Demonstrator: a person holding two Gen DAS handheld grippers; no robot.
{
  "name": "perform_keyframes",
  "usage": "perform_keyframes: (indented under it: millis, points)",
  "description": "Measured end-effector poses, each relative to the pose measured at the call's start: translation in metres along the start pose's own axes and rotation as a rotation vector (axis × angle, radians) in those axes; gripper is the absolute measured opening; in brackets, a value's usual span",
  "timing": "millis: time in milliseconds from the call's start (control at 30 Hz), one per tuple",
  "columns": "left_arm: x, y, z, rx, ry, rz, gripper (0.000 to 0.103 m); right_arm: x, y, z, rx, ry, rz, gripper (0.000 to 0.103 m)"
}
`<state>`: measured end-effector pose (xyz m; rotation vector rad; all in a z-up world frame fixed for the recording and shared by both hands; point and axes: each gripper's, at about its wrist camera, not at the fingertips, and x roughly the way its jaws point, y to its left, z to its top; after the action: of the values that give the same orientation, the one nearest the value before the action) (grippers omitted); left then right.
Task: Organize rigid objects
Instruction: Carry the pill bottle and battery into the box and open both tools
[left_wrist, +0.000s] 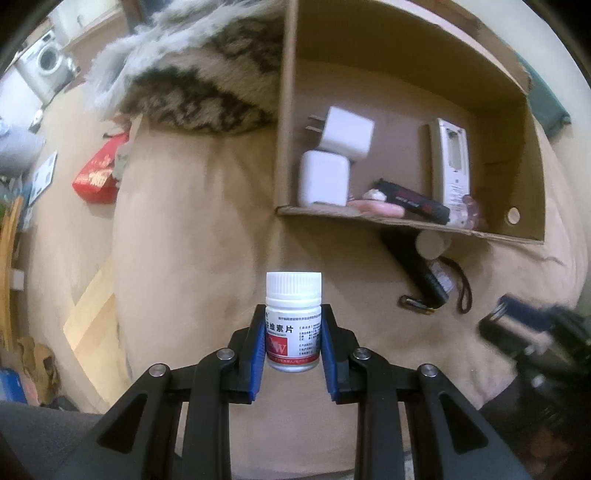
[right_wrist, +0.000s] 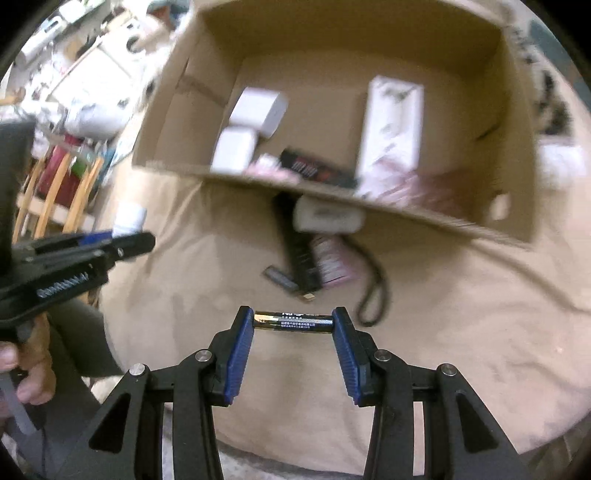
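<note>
Two loads are up: our left gripper is clamped on the upright pill bottle, our right gripper pinches the battery end to end, crosswise; beyond both lies the cardboard box, nearer the right

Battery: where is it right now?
In the right wrist view the battery lies crosswise, clamped end to end in the right tool, above the beige cover, short of the cardboard box.
</note>
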<state>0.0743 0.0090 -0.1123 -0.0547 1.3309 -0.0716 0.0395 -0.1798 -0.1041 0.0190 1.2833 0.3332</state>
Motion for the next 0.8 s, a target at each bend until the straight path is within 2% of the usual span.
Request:
perform_keyframes:
  millis: [100, 233, 333, 500, 600, 800]
  points:
    - [-0.006, -0.005, 0.002, 0.011, -0.039, 0.01, 0.024, -0.021, -0.012, 0.006, 0.03, -0.08, -0.04, 0.046]
    - [-0.034, -0.006, 0.005, 0.017, -0.148, -0.01, 0.024, -0.05, -0.02, 0.011, 0.057, -0.176, -0.039, 0.046]
    - [-0.062, -0.006, 0.011, 0.012, -0.25, 0.015, 0.024, -0.065, -0.01, 0.016, 0.07, -0.255, -0.036, 0.046]
    - [-0.094, -0.005, 0.025, -0.009, -0.349, 0.01, 0.024, -0.093, -0.004, 0.032, 0.076, -0.373, -0.025, 0.046]
    - [-0.109, -0.012, 0.034, 0.011, -0.396, 0.015, 0.024, -0.101, -0.004, 0.045, 0.089, -0.406, -0.004, 0.046]
    - [-0.118, -0.026, 0.067, 0.037, -0.423, 0.011, 0.024, -0.104, -0.008, 0.08, 0.072, -0.423, -0.017, 0.046]
